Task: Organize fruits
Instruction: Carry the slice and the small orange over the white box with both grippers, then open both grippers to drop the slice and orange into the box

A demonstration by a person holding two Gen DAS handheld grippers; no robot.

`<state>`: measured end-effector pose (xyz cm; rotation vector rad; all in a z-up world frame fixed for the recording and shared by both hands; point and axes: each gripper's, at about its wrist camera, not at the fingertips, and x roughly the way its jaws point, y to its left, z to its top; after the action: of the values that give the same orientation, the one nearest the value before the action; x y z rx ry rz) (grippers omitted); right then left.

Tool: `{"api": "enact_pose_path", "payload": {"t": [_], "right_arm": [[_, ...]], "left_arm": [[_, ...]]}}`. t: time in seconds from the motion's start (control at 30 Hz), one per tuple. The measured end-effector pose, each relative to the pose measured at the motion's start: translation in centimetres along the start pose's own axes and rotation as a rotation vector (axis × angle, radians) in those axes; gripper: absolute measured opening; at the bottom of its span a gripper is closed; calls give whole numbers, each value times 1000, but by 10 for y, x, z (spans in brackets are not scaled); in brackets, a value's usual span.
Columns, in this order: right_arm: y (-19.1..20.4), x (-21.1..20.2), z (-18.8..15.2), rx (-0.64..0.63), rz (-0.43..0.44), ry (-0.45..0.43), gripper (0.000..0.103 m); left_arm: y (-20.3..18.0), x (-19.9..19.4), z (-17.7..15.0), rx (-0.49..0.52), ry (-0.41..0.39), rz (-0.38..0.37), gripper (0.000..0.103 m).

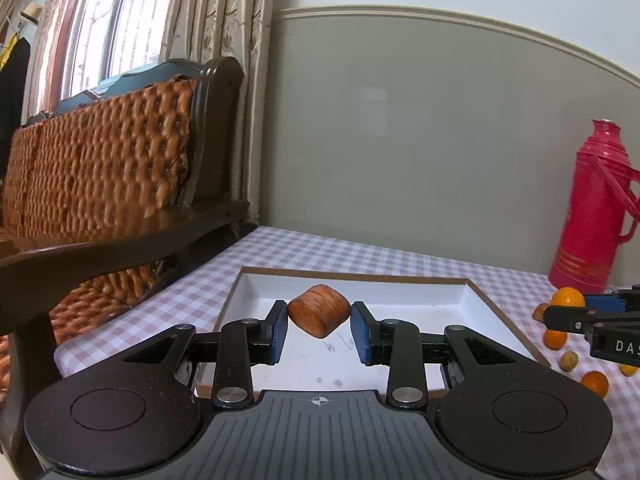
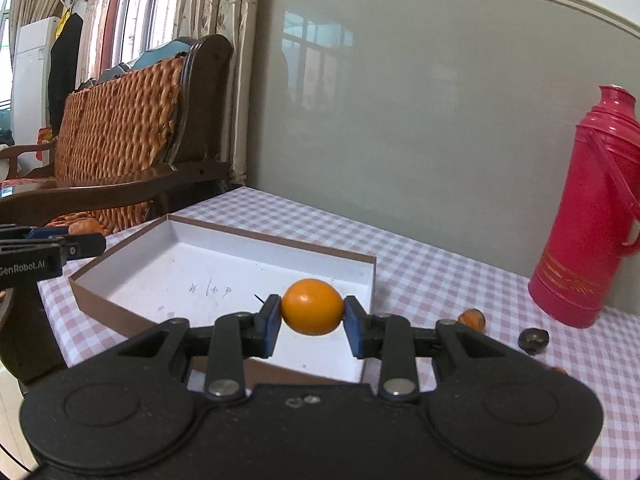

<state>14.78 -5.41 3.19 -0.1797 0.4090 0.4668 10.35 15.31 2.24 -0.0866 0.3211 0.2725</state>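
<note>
Left wrist view first: a wicker-backed chair [image 1: 104,152] crowds the left side, a red thermos [image 1: 596,204] stands at the far right of the checked surface [image 1: 360,252], and loose orange fruits [image 1: 595,383] lie scattered beside the shallow white tray [image 1: 256,284]. The left gripper [image 1: 319,330] is clenched on a brown ridged fruit [image 1: 319,311], pads pressing both its sides, and carries it in the air above the tray's bare floor. The right gripper [image 1: 592,312] pokes in at the right edge with an orange fruit [image 1: 568,297] at its tip. Over to the right wrist view: same chair [image 2: 116,136] on the left, thermos [image 2: 588,216] on the right, a dark round piece [image 2: 533,339] and a small orange-brown fruit [image 2: 473,317] on the cloth just past the tray [image 2: 100,300]. The right gripper [image 2: 312,328] grips its orange fruit [image 2: 312,306] squarely between the blue pads, above the tray's near right corner. The left gripper [image 2: 86,242] shows at the left edge.
</note>
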Motion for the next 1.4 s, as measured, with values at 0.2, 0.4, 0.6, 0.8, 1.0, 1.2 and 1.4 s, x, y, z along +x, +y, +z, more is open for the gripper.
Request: {"api": "enact_pose_path", "payload": {"t": [0.2, 0.4, 0.6, 0.8, 1.0, 1.2, 1.4], "right_arm": [[0, 19, 7, 16, 12, 4, 25], [-4, 34, 8, 39, 9, 14, 25], [-8, 50, 12, 52, -1, 19, 25], [-10, 68, 14, 62, -1, 32, 25], [-15, 83, 12, 81, 1, 52, 25], [-18, 105, 14, 80, 15, 70, 26], [-17, 97, 14, 45, -44, 34, 92]], "left_arm": [[7, 16, 5, 1, 5, 30, 35], [10, 31, 9, 5, 18, 41, 35], [12, 42, 10, 11, 34, 40, 35], [18, 62, 10, 21, 60, 57, 35], [26, 75, 10, -2, 67, 85, 35], [26, 82, 5, -2, 83, 92, 38], [25, 68, 6, 8, 1, 133, 102]]}}
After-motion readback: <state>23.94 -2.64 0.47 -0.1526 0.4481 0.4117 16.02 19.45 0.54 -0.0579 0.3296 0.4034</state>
